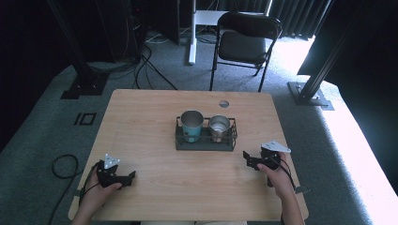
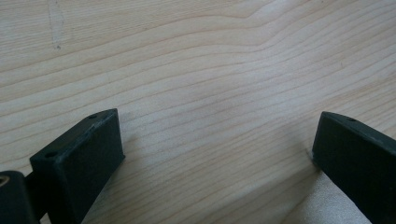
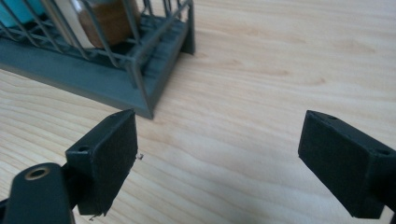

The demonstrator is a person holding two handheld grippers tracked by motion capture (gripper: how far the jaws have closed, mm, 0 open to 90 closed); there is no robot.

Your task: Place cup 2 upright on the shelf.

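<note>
While the left hand-held gripper (image 1: pixel 123 179) was rested on the worktop (image 1: pixel 155 117) near its front left corner, its jaws were spread wide with nothing between them. At the centre, a teal cup (image 1: pixel 192 125) and a steel cup (image 1: pixel 219 128) were stood upright in a black wire rack (image 1: pixel 204 144). The right hand-held gripper (image 1: pixel 248 159), likewise released and empty, was held just right of the rack.

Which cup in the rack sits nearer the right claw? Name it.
The plain steel cup, at the rack's right end; the teal cup stands farther left.
</note>
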